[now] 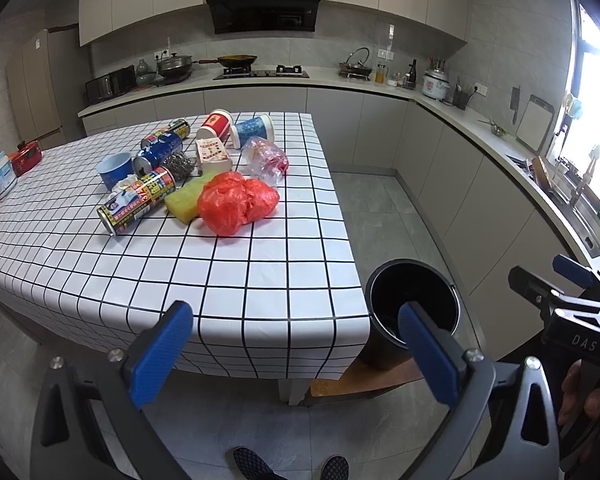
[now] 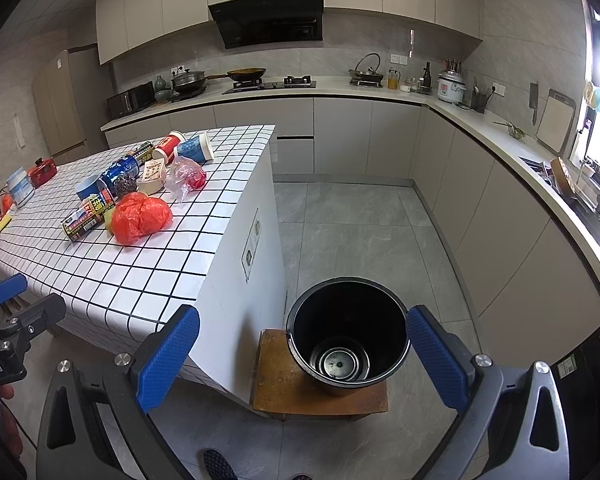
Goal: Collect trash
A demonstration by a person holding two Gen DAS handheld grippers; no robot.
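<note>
Two grippers, left gripper (image 1: 296, 354) and right gripper (image 2: 303, 356), both spread wide and empty, trash pile (image 1: 188, 168) mid-table (image 1: 260, 280), black bin (image 2: 348, 334) on stool (image 2: 284, 392) off the table's near corner

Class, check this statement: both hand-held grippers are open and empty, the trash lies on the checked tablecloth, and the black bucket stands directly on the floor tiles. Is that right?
One detail is wrong. The black bucket stands on a low wooden stool, not directly on the floor tiles, as the right wrist view shows. The rest holds: the left hand-held gripper and right hand-held gripper are open and empty, and the trash lies on the checked tablecloth.
</note>
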